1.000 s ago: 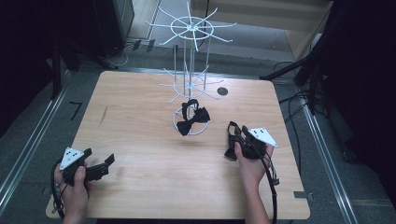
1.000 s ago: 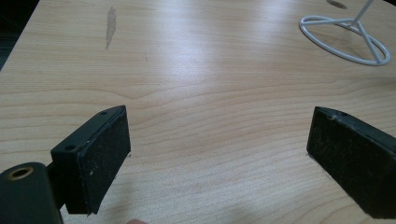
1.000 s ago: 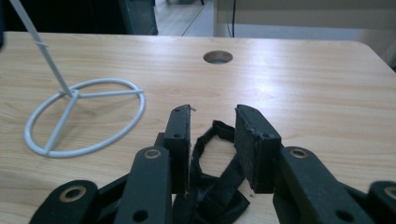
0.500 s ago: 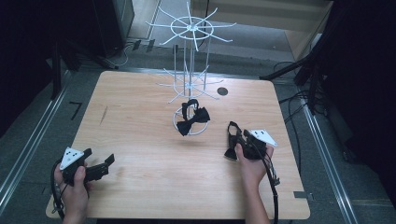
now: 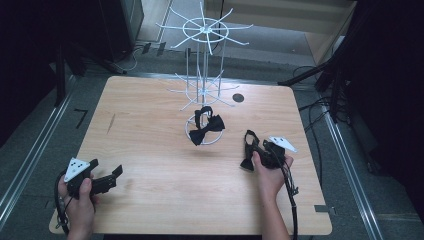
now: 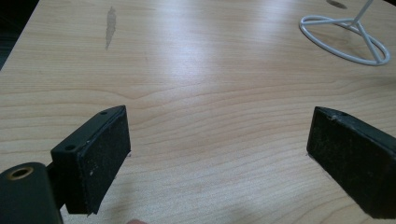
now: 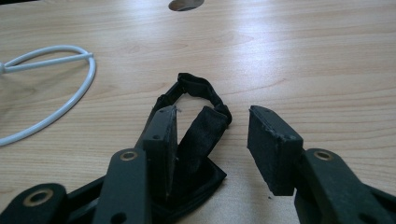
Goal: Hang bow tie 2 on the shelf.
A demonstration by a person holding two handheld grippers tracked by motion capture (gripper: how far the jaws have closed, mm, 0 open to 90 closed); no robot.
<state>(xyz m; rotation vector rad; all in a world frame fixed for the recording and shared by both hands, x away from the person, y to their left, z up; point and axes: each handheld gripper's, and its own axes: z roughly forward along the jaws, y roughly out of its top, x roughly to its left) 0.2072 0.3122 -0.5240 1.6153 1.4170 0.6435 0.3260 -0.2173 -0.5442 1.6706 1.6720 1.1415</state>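
Presently, the right hand-held gripper (image 5: 252, 152) sits low over the counter (image 5: 150, 150) with its jaws partly apart, having just been opening; a black bow tie (image 7: 196, 140) lies on the wood between them, resting against one pad while the other stands clear of it. A second bow tie (image 5: 206, 127) hangs on the white wire rack (image 5: 202, 75), well apart. The left hand-held gripper (image 5: 107, 181) rests wide and empty at the near left corner. Risk, as judged: the strap loop (image 7: 201, 88) lies close around the nearer jaw, so a lift away could snag and drag the tie across the counter.
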